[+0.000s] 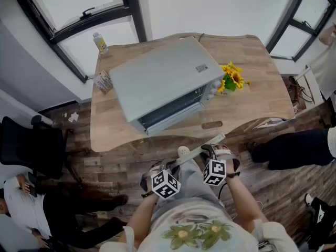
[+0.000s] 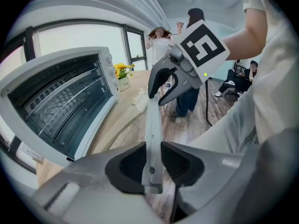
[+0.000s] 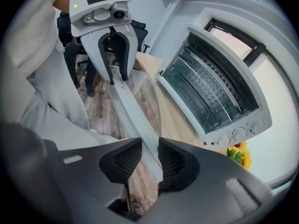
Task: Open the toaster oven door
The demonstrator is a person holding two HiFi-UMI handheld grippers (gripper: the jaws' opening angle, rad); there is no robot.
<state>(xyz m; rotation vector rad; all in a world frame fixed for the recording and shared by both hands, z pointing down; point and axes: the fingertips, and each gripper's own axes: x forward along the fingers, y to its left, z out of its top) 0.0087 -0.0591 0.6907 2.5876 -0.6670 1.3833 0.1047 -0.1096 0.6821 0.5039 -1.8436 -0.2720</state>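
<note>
A: Where's the target?

B: Toaster oven point(image 1: 163, 80) sits mid wooden table point(image 1: 252, 88), front turned to the person. Its glass door point(image 1: 185, 136) is already swung out and down toward them. The cavity and wire rack show open in both gripper views.

A: Grippers?

B: Both are on the door handle point(image 2: 153, 125). Left gripper point(image 2: 153, 160) pinches the grey bar near its left end, pads against both faces. Right gripper point(image 3: 148, 155) pinches the same bar toward the right end, which fills the gap between its pads. Neither is spread, nothing else is held.

A: Key relation for the next move?

B: The handle's long axis runs side to side, straight from one gripper to the other, roughly parallel to the oven front. The oven lies ahead of both grippers and higher up. The handle hangs out past the table's near edge, over the floor and close to the person's lap. The hinge would be along the oven's lower front edge, so my read is any remaining travel is an arc down and toward the body, not a straight pull.

A: Which hand is nearer?

B: Neither, one per end, about level. Looks near full opening, though I can't tell if the door has hit its stop.

A: Risk?

B: Uneven pull could twist the door, so the bar needs to stay parallel to the front.
</note>
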